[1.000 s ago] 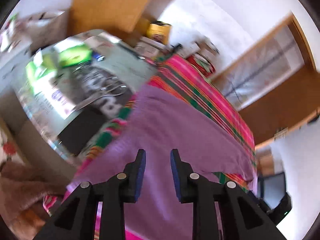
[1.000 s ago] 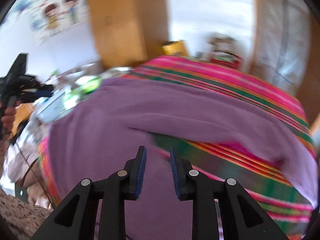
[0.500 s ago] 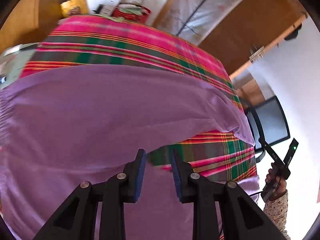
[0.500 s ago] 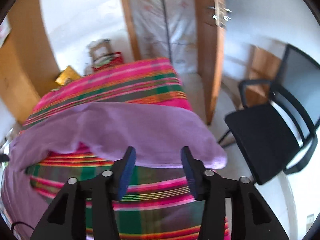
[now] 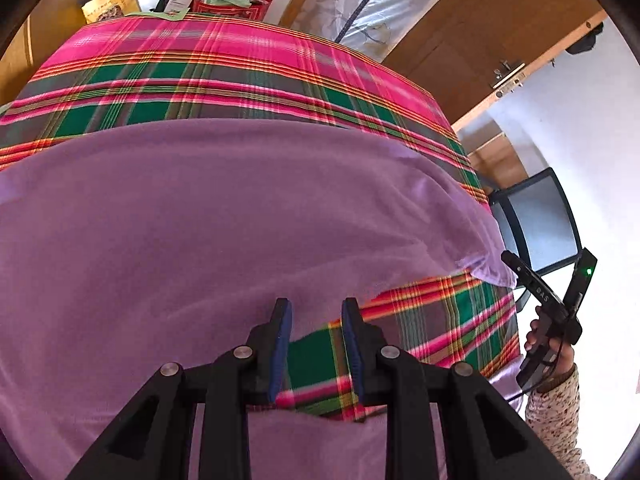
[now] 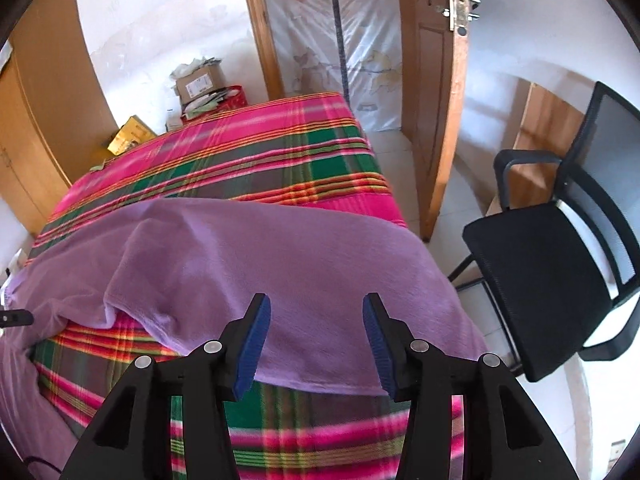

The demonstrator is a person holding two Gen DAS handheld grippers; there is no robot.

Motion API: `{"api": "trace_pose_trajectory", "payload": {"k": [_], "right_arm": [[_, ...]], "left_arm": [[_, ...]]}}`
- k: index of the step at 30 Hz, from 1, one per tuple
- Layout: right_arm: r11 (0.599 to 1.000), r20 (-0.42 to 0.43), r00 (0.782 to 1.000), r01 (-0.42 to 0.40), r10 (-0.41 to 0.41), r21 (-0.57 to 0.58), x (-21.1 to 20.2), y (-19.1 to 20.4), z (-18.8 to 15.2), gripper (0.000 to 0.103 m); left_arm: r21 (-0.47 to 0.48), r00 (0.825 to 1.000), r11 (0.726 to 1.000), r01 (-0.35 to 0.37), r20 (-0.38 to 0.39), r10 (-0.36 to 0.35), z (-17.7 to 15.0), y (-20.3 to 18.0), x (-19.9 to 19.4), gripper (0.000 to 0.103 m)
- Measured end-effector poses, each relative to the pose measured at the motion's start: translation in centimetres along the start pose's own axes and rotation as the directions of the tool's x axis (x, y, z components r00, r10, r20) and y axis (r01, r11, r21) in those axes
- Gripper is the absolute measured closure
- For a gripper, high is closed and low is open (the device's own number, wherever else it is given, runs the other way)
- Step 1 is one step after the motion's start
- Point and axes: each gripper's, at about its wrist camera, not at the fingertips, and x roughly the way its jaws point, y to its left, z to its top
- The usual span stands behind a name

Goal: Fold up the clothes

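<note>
**Purple top spread on the bed, both tools hovering at its near edge**

So the purple garment (image 5: 224, 220) is lying across the plaid bedspread (image 5: 224, 68), long axis running left to right through the frame. One folded-over flap ends at the lower right of the left wrist view, with a patch of plaid showing below it.

The left tool (image 5: 316, 320) sits right over the hem where purple meets plaid, jaws partly apart with nothing pinched between them. The right tool (image 6: 316, 320) is spread wide and empty, and the flap's lower edge (image 6: 320, 388) runs across just under its tips. The cloth is just ahead of and below both.

My guess is the next grab turns on that edge, and the right one looks better lined up with it. A black chair (image 6: 552, 280) sits at right, clear of everything.
</note>
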Motion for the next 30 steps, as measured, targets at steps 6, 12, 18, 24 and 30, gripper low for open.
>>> {"api": "trace_pose_trajectory", "payload": {"k": [6, 12, 18, 24, 30], "right_arm": [[0.995, 0.005, 0.998, -0.062, 0.063, -0.079, -0.1, 2.8, -0.2, 0.053], [0.974, -0.02, 0.998, -0.068, 0.065, -0.214, 0.3, 5.5, -1.3, 0.053], [0.988, -0.004, 1.0, -0.019, 0.018, -0.154, 1.4, 4.4, 0.1, 0.053], [0.988, 0.002, 1.0, 0.028, -0.028, -0.154, 3.1, 3.8, 2.0, 0.053], [0.988, 0.003, 0.999, 0.044, -0.044, -0.151, 4.8, 3.5, 3.5, 0.053]], "left_arm": [[0.074, 0.999, 0.996, -0.045, 0.025, 0.043, -0.2, -1.4, 0.6, 0.077], [0.206, 0.989, 0.968, -0.144, 0.06, 0.135, -1.1, -4.3, 1.9, 0.077], [0.213, 0.988, 0.965, -0.155, 0.05, 0.148, -0.5, -5.1, 3.6, 0.077], [0.215, 0.987, 0.963, -0.162, 0.052, 0.154, 0.2, -5.6, 4.4, 0.077], [0.201, 0.988, 0.968, -0.152, 0.048, 0.145, 0.6, -5.5, 4.9, 0.077]]}}
